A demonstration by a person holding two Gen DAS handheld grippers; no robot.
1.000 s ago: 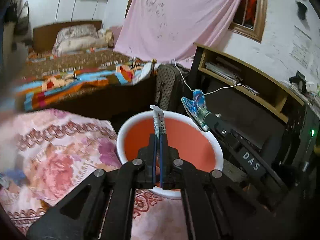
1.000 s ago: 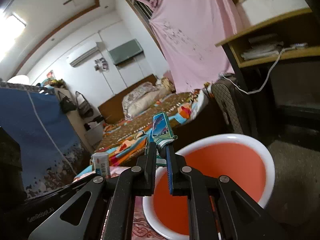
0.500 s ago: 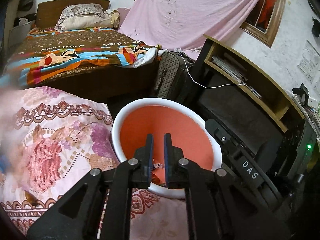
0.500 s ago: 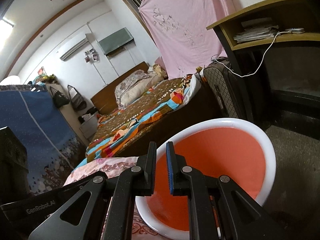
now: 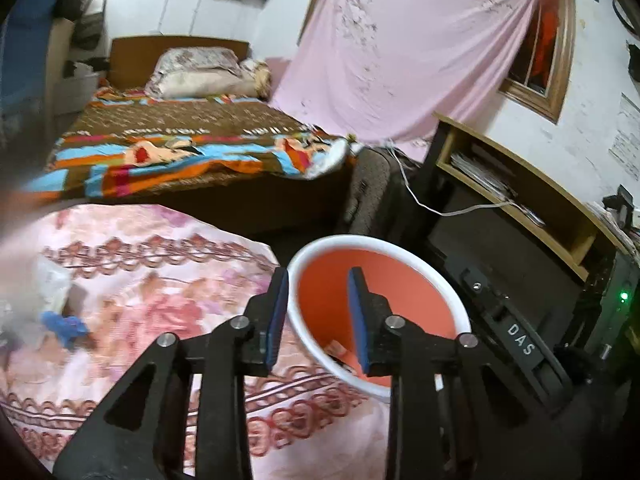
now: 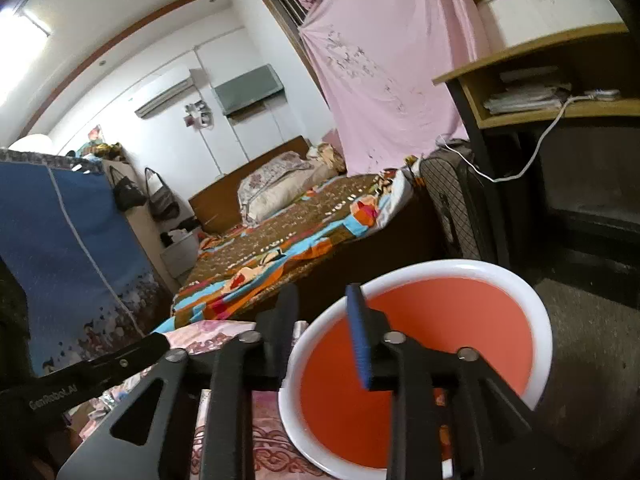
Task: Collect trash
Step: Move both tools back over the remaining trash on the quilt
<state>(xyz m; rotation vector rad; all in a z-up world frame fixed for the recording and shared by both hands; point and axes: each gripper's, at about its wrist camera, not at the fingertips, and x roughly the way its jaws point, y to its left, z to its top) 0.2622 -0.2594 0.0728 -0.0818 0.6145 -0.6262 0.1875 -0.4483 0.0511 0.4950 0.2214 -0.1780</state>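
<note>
The orange bin (image 5: 380, 276) with a white rim stands at the edge of a floral cloth (image 5: 160, 300). My left gripper (image 5: 316, 312) hovers over the bin's near-left rim, its jaws opening with nothing between them. Dropped trash (image 5: 338, 350) lies in the bottom of the bin. My right gripper (image 6: 322, 320) hangs above the same bin (image 6: 460, 320), also opening and empty. A blue scrap (image 5: 64, 326) and a white plastic piece (image 5: 52, 280) lie blurred on the cloth at far left.
A bed (image 5: 180, 152) with a striped blanket fills the background. A dark suitcase (image 5: 372, 188) and a wooden shelf unit (image 5: 520, 200) with a white cable stand right of the bin. A blue fabric wardrobe (image 6: 60, 260) is at left. A pink curtain (image 5: 400, 60) hangs behind.
Both grippers let go of their wrappers over the bin, and their jaws have since spread wider. The left gripper has swung left, so more of the cloth shows.
</note>
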